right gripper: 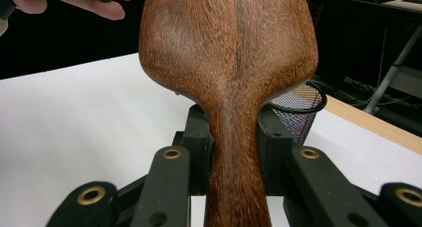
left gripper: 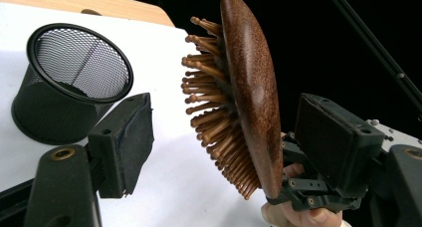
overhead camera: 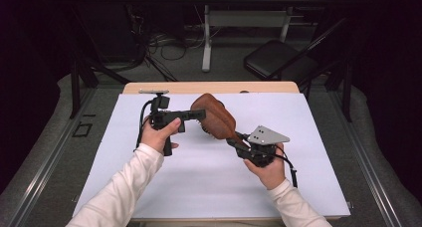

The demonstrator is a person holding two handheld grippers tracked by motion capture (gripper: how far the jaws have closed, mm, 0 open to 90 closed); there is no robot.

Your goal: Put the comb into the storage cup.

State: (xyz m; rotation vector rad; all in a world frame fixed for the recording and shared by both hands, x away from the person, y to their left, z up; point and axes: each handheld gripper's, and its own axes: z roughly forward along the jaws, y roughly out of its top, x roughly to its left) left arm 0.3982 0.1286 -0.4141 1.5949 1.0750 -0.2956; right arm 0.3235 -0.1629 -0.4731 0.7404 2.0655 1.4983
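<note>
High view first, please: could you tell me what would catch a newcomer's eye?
A brown wooden hairbrush is held above the white table sheet, its handle clamped in the right tongs. The left tongs sit around its head, pads not pressing. A black mesh cup stands behind.

The hairbrush [left gripper: 251,87] is reddish-brown wood, its back smooth with a fine speckled grain and a soft sheen; its bristles [left gripper: 214,112] are paler wooden pegs. The pen cup [left gripper: 69,82] is black wire mesh with a smooth rim. The desk [overhead camera: 209,87] has a light wood top under a matt white paper sheet [overhead camera: 209,172]. The gripper [left gripper: 219,137] jaws are matt black plastic with brass-coloured rivets and cloth-like pads.
</note>
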